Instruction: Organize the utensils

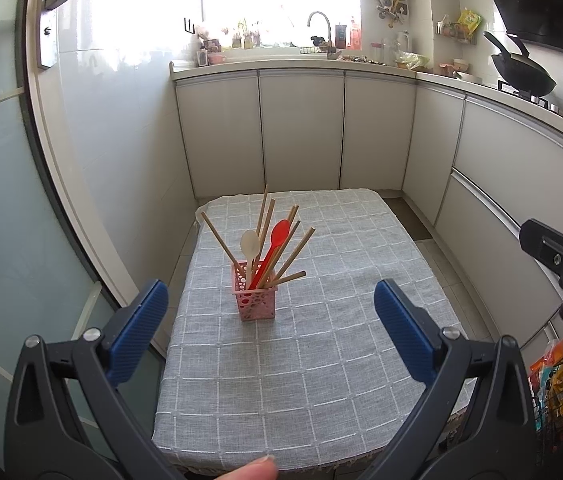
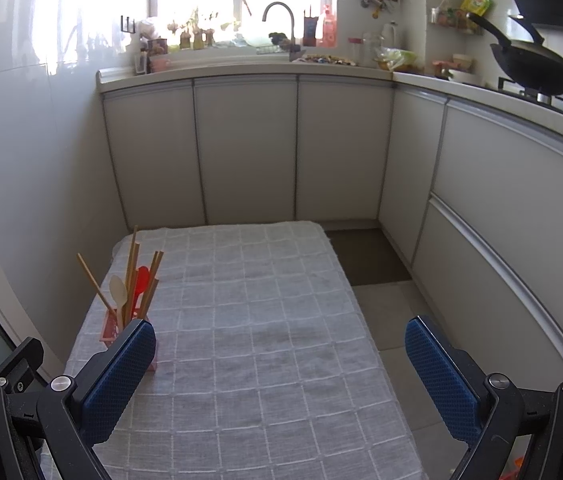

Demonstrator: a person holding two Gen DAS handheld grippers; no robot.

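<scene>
Item: pink perforated holder, square, upright on the grey checked cloth covering the bench. It stands left of the bench's centre line, toward the far half.

Contents: wooden chopsticks, several, fanned outward at mixed angles; one red spoon and one cream spoon, both bowl-up among the sticks. No utensil lies loose on the cloth in either view.

Left gripper: hovering above the near part of the bench, fingers spread wide, holding nothing; the holder sits framed between them, farther off.

Right gripper: to the right of the holder, fingers likewise wide apart and empty; the holder is partly hidden behind its left finger.

Surroundings: white cabinets beyond the holder; sink tap and window above them; wok on the hob to the right.

Assessment: sorting appears complete, or nearly so; the splayed chopsticks are the only untidiness left.

Handling note: if straightening the sticks, close on them low, near the holder's rim, and steady the holder with the other gripper. It looks light and top-heavy, and likely to tip.
</scene>
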